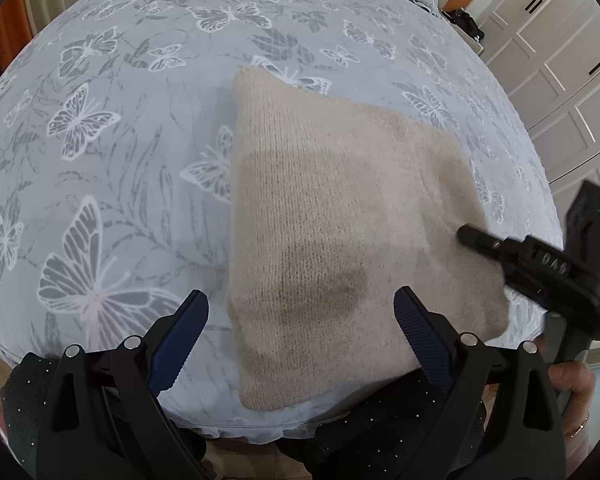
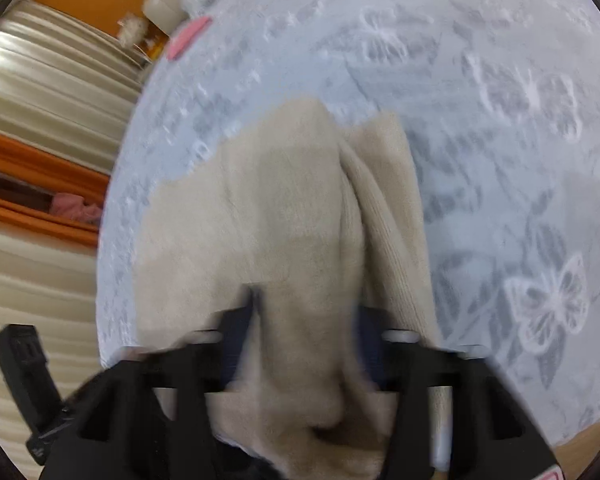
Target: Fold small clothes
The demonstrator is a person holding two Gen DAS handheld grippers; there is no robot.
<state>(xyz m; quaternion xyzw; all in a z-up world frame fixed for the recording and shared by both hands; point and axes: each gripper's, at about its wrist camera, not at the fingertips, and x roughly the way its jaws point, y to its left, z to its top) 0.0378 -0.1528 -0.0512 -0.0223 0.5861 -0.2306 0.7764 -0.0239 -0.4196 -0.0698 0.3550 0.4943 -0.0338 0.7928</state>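
A folded beige knitted garment (image 1: 332,220) is lying on the pale blue bedspread with white and grey butterflies (image 1: 112,128), near its front edge, its long axis running away from the person and a narrower corner pointing toward the far side of the bed. The left gripper (image 1: 300,340) is hovering just above the garment's near end with its jaws standing wide apart, while this view alone is showing the right gripper (image 1: 466,236) reaching in from the right edge. The blurred right wrist view is revealing the garment's (image 2: 284,216) stacked folded layers and a thick bunch of knit lying between the right gripper's (image 2: 304,320) jaws, though I cannot tell whether they are clamping it.
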